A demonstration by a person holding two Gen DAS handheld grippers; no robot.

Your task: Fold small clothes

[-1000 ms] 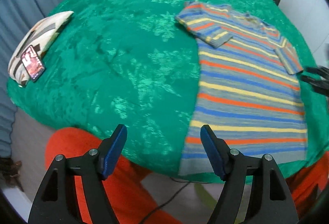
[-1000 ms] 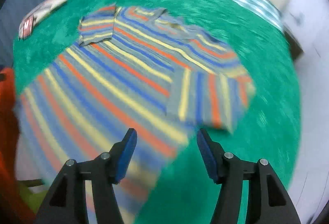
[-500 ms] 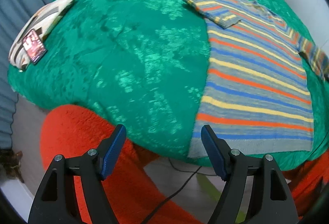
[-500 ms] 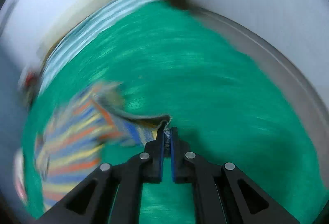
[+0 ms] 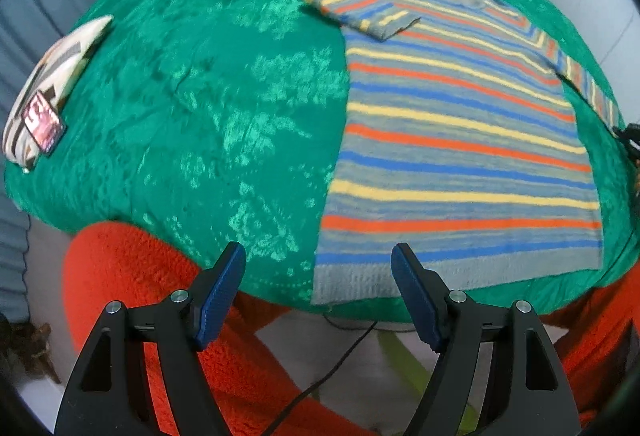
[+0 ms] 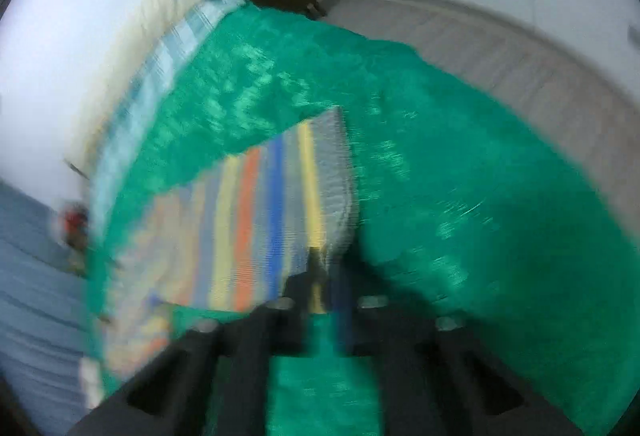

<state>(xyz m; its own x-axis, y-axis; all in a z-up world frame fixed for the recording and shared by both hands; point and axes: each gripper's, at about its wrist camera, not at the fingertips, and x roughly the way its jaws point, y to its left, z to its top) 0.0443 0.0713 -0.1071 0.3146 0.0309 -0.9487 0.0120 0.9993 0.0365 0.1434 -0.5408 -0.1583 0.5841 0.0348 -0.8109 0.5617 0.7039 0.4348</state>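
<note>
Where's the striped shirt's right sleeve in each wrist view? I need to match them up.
Left wrist: the right sleeve stretches off the striped shirt toward the right edge.
Right wrist: it fills centre frame, pinched in the right claw.
Shared landmark: the green blanket.

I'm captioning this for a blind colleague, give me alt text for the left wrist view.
A striped shirt lies flat on a green bedspread, one sleeve folded in. The open left gripper hangs over the bed's near edge by the shirt's hem, above orange-clad legs. A patterned pillow lies far left.
</note>
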